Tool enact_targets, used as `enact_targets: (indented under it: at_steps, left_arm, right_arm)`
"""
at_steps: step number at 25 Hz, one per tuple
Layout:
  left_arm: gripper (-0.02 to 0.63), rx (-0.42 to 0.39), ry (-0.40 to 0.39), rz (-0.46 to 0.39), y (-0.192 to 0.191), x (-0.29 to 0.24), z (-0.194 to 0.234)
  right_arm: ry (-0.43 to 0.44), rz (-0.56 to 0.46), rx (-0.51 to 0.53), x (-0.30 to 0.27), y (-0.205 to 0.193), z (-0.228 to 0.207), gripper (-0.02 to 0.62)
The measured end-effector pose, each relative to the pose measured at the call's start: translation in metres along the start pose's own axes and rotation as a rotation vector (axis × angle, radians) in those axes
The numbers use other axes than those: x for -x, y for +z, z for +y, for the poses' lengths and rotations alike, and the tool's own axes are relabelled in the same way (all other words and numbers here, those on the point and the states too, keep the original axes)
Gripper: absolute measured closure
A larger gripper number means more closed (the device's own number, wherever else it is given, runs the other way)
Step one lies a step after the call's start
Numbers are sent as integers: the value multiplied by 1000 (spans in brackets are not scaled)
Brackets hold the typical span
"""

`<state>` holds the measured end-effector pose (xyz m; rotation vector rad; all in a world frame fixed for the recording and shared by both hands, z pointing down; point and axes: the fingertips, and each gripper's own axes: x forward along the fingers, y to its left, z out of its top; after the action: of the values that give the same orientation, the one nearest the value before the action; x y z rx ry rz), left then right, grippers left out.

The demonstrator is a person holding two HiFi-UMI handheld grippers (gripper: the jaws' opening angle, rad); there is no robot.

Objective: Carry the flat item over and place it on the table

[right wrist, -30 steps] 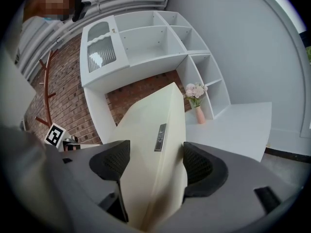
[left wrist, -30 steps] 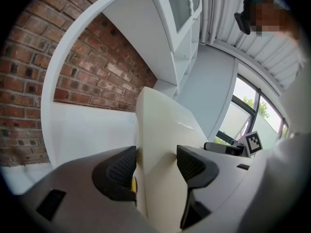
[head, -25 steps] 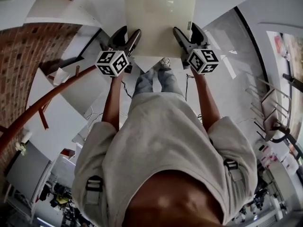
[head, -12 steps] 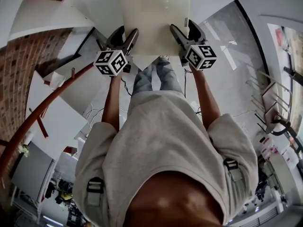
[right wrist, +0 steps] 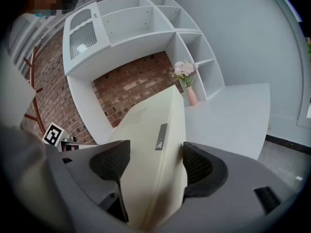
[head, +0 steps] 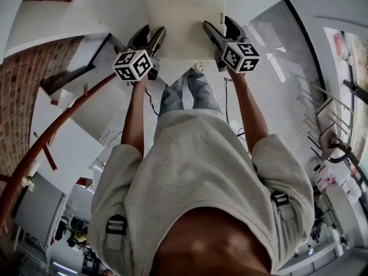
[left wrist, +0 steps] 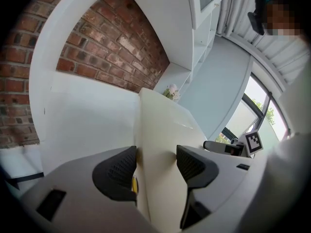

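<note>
A flat cream board point(head: 184, 16) hangs level in front of me, held by its near end from both sides. My left gripper point(head: 150, 37) is shut on the flat board's left edge, and in the left gripper view the board point(left wrist: 160, 140) runs away between the two dark pads of that gripper point(left wrist: 156, 163). My right gripper point(head: 221, 29) is shut on the right edge. In the right gripper view the board point(right wrist: 155, 130), with a small grey label on its side, fills the gap between that gripper's point(right wrist: 156, 161) pads. Its far end is cut off in the head view.
A white table point(right wrist: 233, 115) lies ahead to the right, with a pink vase of flowers point(right wrist: 189, 84) at its back. White shelving point(right wrist: 146, 23) and a brick wall point(left wrist: 112, 52) stand behind. An orange rail point(head: 52, 134) curves at the left. The person's legs point(head: 187, 94) are below the board.
Both grippers and the board have moved a little further away from me, toward the top of the head view. The grip on each edge is unchanged.
</note>
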<state>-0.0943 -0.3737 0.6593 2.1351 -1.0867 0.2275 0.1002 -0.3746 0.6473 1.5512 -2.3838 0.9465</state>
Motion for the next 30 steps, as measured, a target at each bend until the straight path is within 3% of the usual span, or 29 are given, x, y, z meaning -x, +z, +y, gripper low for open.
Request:
enact_targets:
  at_steps: [16, 30]
  left_arm:
    - [348, 27, 21, 33, 17, -45, 31]
    - [350, 42, 48, 111, 16, -71, 46]
  right_arm:
    - [-6, 54, -34, -52, 10, -27, 239]
    - [-35, 144, -151, -78, -2, -51, 239]
